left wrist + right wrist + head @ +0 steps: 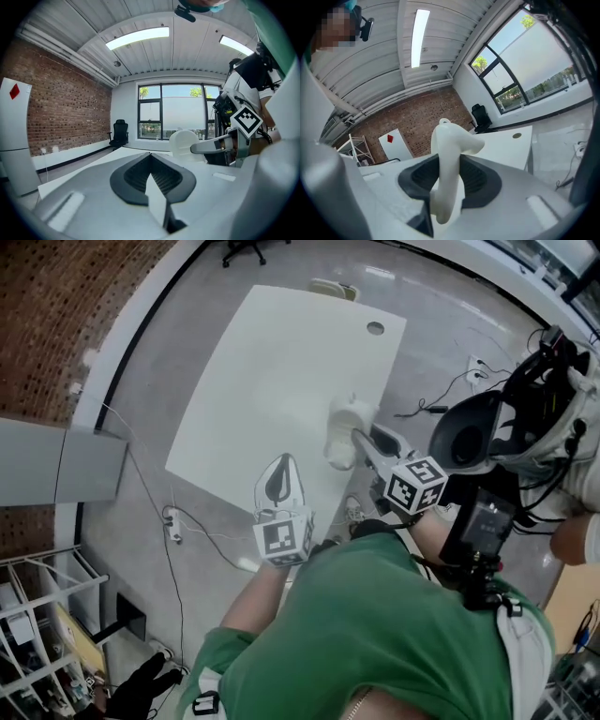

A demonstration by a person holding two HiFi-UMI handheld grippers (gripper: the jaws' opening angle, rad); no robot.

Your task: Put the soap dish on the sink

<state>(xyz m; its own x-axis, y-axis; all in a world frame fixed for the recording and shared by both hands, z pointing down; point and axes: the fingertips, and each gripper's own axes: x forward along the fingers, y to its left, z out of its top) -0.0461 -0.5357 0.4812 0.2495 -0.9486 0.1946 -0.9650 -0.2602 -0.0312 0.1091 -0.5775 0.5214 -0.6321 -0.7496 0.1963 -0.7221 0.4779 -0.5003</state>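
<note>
The white soap dish (343, 433) hangs over the near right part of the white table (272, 371), and my right gripper (359, 441) is shut on it. In the right gripper view the soap dish (450, 145) stands up between the dark pads of the right gripper (447, 183). My left gripper (281, 476) is to its left over the table's near edge, shut with nothing in it. From the left gripper view, the left gripper (152, 180) looks across the table at the soap dish (183, 142). No sink is in view.
The table has a round cable hole (375, 328) at its far right corner. Cables and a power strip (172, 523) lie on the grey floor. A black office chair (246, 247) stands far back, a wire shelf rack (37, 634) at lower left, and dark equipment (469, 432) to the right.
</note>
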